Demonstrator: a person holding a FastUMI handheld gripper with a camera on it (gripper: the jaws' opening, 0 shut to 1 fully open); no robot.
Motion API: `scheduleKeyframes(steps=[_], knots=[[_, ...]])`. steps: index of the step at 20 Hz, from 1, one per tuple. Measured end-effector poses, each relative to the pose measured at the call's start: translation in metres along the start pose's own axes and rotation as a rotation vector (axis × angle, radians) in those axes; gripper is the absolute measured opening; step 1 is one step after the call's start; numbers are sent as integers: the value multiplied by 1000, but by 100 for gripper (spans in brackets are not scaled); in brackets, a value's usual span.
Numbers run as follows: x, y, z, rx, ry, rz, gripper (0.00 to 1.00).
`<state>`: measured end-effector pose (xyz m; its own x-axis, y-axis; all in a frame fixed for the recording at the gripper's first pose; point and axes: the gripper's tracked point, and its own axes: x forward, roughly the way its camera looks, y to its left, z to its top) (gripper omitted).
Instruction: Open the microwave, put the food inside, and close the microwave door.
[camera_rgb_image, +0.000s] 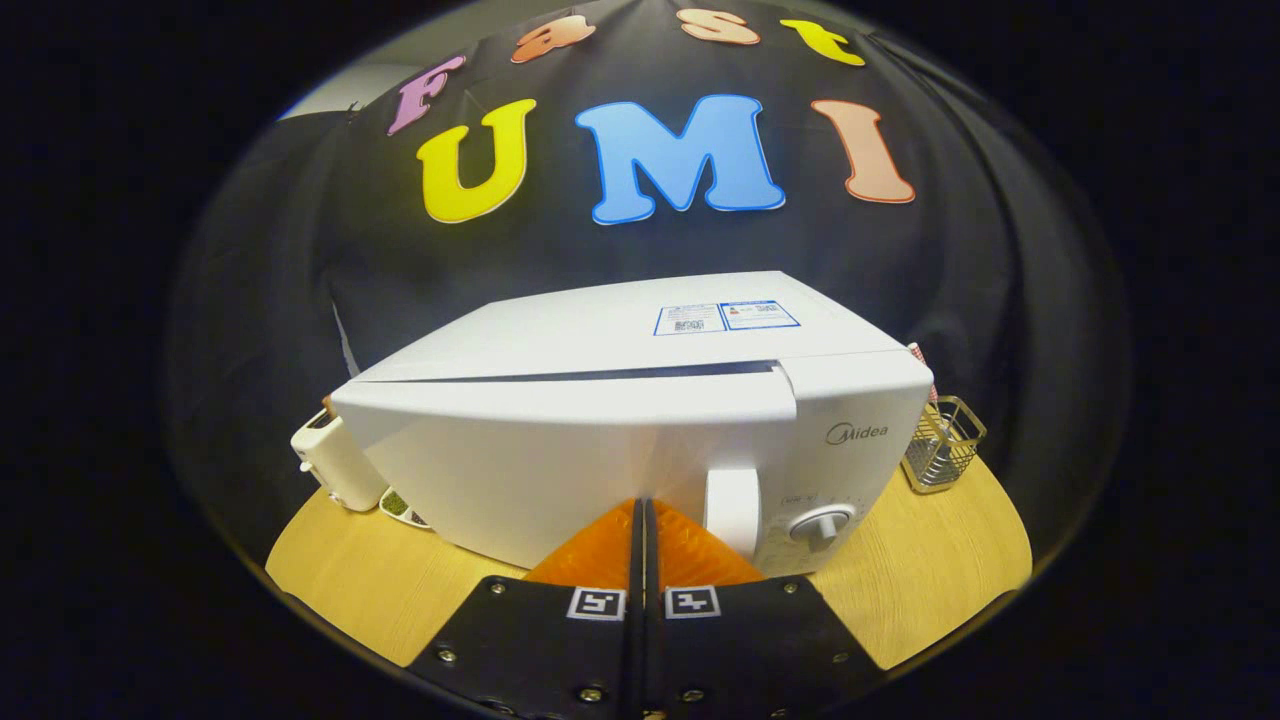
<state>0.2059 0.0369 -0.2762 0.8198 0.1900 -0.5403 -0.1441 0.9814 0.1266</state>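
A white microwave (640, 420) stands on the wooden table (920, 580), just ahead of my fingers. Its door (540, 470) is slightly ajar: a dark gap runs along its top edge. The white door handle (732, 510) and a round knob (822, 524) sit to the right of my fingertips. My gripper (643, 505) is shut with nothing between its fingers, and the tips touch or nearly touch the door's front, just left of the handle.
A white toaster (335, 462) stands at the microwave's left side, with a small dish (403, 508) of something green beside it. A wire basket (942, 444) sits on the table at the microwave's right.
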Motion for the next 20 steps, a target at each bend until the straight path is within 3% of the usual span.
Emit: scheduleKeyframes(steps=[3,7,9,20], knots=[[2,-1,0,-27,-10,-25,0],[10,-4,-4,42,25,-72,1],[5,-6,-6,2,29,-106,1],[-111,35,25,-34,-145,-111,0]])
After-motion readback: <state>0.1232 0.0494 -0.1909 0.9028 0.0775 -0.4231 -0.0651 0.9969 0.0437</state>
